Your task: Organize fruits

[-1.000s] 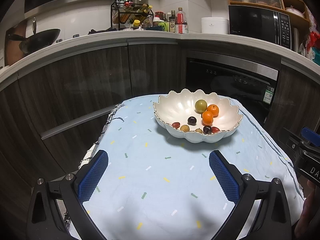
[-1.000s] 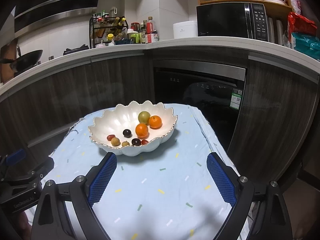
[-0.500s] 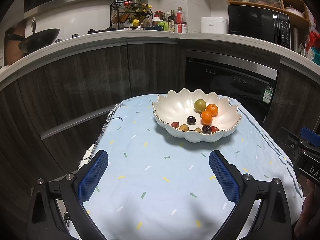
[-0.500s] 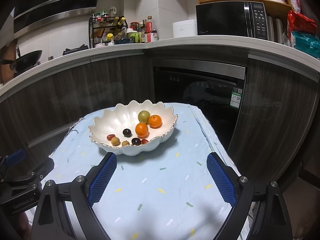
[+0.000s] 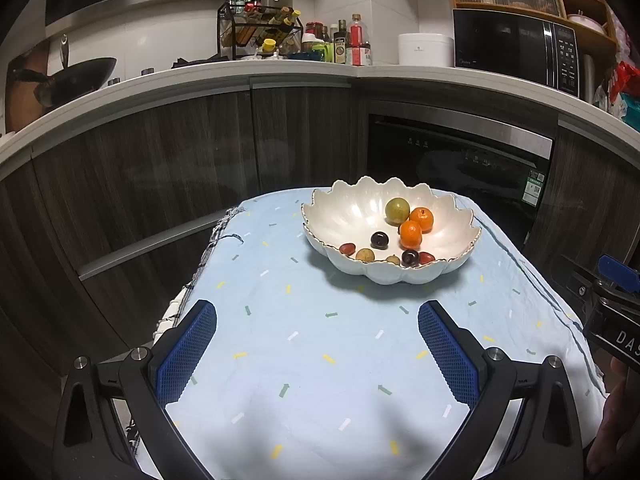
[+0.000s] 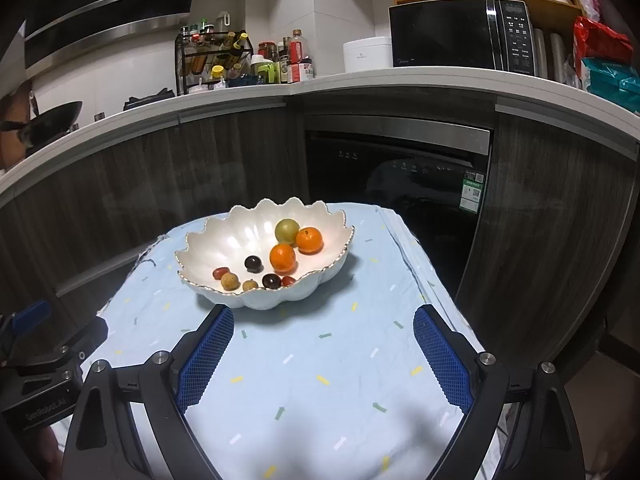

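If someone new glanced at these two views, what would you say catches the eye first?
The white scalloped bowl at the far end of the pale blue tablecloth, holding two oranges beside a green fruit and some small dark and reddish fruits. Next, the blue pads of the left gripper and right gripper, both open and empty in the foreground.

Your left wrist view looks forward and down between its two fingers [image 5: 188, 354] at the table [image 5: 320, 360], from low and near the cloth's front edge; the bowl [image 5: 360, 216] sits right of centre, mid-frame. Your right wrist view does the same from further right, its fingers [image 6: 440, 354] at the lower corners, the bowl [image 6: 240, 236] left of centre. Both share the bowl, the cloth, the cabinets and the counter [image 5: 280, 70] across the upper frame. Each catches the other tool at its edge: lower right in the left view, lower left in the right
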A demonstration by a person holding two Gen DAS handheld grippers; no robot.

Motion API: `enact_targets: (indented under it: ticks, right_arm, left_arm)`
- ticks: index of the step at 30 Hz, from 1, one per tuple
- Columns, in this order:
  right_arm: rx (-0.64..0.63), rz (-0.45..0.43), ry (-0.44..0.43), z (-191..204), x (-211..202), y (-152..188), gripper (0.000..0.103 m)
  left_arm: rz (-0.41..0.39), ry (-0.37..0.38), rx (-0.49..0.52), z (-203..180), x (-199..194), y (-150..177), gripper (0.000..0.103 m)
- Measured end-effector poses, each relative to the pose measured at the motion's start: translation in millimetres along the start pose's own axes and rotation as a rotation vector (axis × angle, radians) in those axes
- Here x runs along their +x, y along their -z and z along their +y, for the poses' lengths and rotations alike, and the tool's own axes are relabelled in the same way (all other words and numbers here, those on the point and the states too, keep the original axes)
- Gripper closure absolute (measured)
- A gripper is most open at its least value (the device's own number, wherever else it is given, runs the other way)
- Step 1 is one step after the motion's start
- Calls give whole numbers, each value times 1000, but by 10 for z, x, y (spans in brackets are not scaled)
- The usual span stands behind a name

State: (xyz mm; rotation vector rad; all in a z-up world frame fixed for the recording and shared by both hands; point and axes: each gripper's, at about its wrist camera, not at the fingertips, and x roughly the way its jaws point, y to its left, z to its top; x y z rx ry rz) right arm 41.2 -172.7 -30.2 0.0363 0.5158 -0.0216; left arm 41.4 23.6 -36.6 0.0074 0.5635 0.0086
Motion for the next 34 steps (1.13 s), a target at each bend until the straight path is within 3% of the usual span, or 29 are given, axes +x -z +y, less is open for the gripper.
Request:
enact_targets:
  ticks: [34]
  right_arm:
    - [13,17,10,-33,42,31,10]
  left_arm:
    - [18,13,15,-11,34,20,0]
